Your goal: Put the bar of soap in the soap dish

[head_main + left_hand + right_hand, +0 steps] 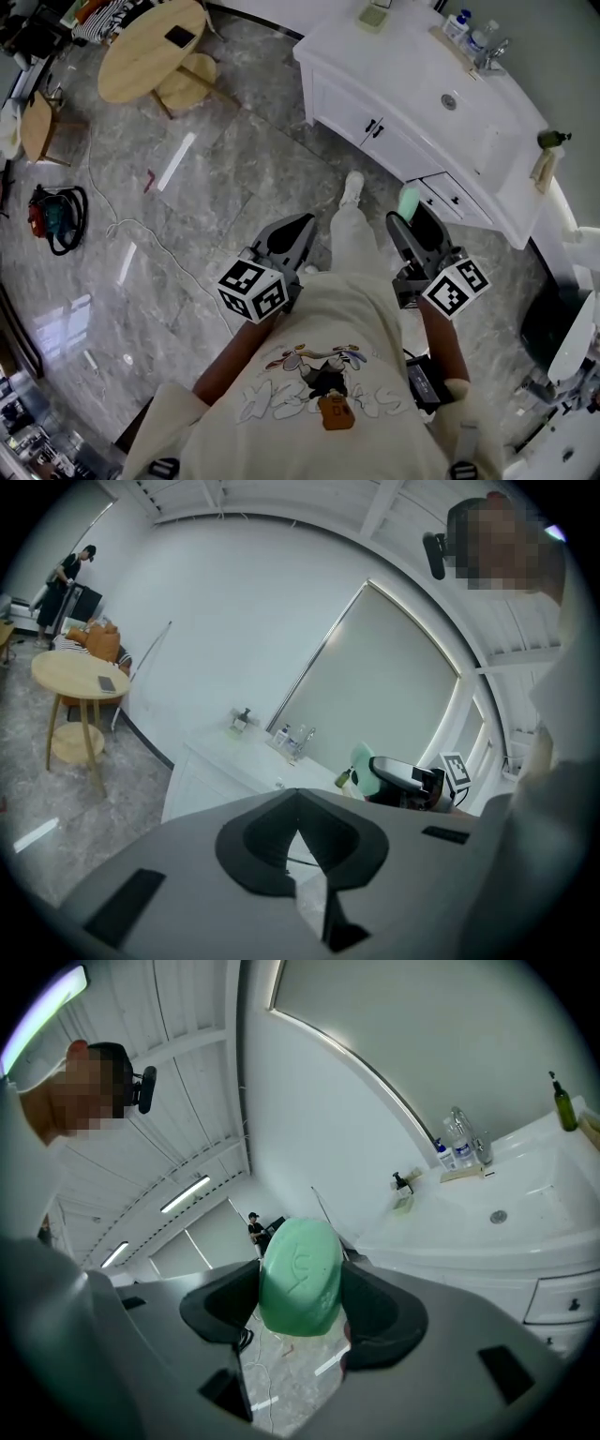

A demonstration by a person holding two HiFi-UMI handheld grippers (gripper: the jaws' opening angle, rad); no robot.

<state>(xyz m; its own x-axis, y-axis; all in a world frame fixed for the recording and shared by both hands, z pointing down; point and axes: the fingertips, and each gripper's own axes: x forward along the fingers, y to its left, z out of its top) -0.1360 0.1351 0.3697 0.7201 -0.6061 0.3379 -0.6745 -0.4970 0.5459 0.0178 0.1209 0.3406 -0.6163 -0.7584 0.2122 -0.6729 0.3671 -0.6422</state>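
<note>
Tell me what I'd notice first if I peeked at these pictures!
The bright green bar of soap stands out most. It is pinched in the right claw and fills the middle of the right gripper view. Ahead of the person stands a big white vanity with a sink, and the left claw is shut with nothing in it.

A glossy grey marble floor point(234, 169) spreads under a round wooden table point(150, 47) (a lower shelf shows beneath its top) and a white vanity cabinet point(356, 103) with a basin point(469, 117) and faucet point(489, 54). The walls point(216, 621) are plain white, a large pale panel point(394, 696) hangs above the vanity, and strip lights point(183, 1194) line the ceiling
</note>
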